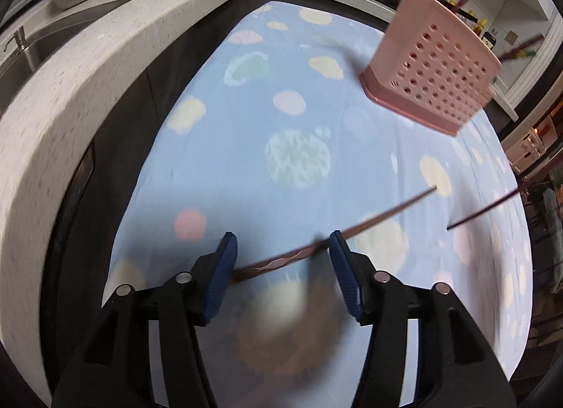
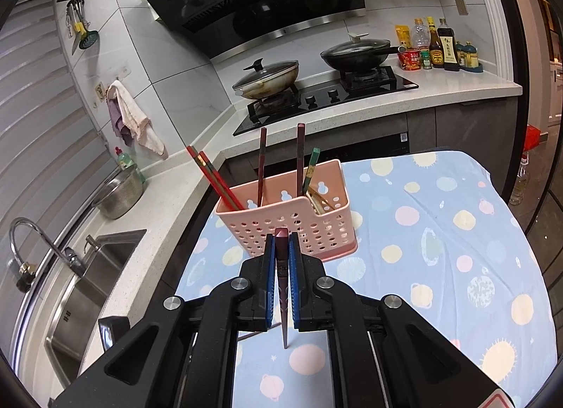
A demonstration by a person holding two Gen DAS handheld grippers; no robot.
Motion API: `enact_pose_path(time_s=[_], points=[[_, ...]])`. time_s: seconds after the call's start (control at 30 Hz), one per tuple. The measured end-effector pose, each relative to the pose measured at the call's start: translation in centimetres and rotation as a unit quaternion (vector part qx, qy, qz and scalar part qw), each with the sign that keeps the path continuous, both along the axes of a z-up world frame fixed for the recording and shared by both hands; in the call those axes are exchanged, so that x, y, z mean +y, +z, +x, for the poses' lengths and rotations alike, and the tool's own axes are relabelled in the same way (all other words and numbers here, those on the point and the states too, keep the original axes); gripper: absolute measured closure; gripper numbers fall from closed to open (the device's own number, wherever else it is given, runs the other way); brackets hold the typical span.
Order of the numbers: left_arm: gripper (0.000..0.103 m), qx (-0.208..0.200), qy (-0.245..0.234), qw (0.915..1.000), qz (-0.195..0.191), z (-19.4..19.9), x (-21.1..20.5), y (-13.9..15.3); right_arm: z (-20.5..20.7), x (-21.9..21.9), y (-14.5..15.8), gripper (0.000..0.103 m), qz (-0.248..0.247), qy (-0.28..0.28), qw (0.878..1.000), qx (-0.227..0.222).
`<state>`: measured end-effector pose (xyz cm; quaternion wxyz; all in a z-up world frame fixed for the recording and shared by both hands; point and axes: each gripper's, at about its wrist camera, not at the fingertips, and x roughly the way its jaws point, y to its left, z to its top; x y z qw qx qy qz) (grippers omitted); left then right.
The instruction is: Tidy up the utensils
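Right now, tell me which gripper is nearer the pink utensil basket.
Right. The right gripper, shut on a dark chopstick, sits just short of the pink basket. The left gripper is well back across the cloth from it.

Utensil caddy (image 2: 292, 218) stands on cloth-covered desk (image 2: 440, 232), at far left part. Several chopsticks (image 2: 262, 165) upright or leaning inside caddy. Counter (image 2: 158, 211) runs along desk's left side and far side. Sink (image 2: 91, 278) set in counter at near left; colander (image 2: 121, 193) on counter beyond sink. Stove (image 2: 327, 98) on far counter, two lidded pans (image 2: 267, 79) on it; bottles (image 2: 436, 45) right of stove. Loose chopstick (image 1: 352, 228) lies on desk near left gripper (image 1: 281, 249), between its jaws; second chopstick (image 1: 482, 209) farther right.
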<state>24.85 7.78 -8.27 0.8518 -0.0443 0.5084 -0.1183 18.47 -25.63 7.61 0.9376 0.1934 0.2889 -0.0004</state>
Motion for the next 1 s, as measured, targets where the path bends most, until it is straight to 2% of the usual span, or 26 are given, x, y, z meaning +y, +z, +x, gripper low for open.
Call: enact_pose_path(time_s=[0.07, 0.2, 0.53, 0.7, 0.77, 0.93, 1.0], points=[[0.048, 0.002, -0.006, 1.0000, 0.006, -1.6, -0.3, 0.1, -0.5, 0.1, -0.1, 0.096, 0.002, 0.002, 1.000, 0.001], [0.048, 0.021, -0.004, 0.9995, -0.025, -3.9, 0.0, 0.3, -1.5, 0.3, -0.2, 0.096, 0.004, 0.006, 1.000, 0.003], [0.049, 0.016, -0.011, 0.9998, -0.008, -6.9, 0.6, 0.2, -3.1, 0.8, -0.3, 0.096, 0.006, 0.016, 1.000, 0.005], [0.059, 0.009, -0.023, 0.9997, 0.002, -8.1, 0.0, 0.1, -3.5, 0.8, -0.4, 0.096, 0.007, 0.015, 1.000, 0.005], [0.069, 0.006, -0.029, 0.9996, 0.002, -8.7, -0.2, 0.1, -3.6, 0.8, -0.4, 0.096, 0.007, 0.015, 1.000, 0.005], [0.075, -0.006, -0.030, 0.9995, 0.011, -9.6, -0.7, 0.0, -4.3, 0.8, -0.4, 0.096, 0.005, 0.017, 1.000, 0.003], [0.087, -0.009, -0.030, 0.9994, 0.012, -9.7, -0.9, 0.0, -4.6, 0.8, -0.4, 0.096, 0.005, 0.017, 1.000, 0.003]])
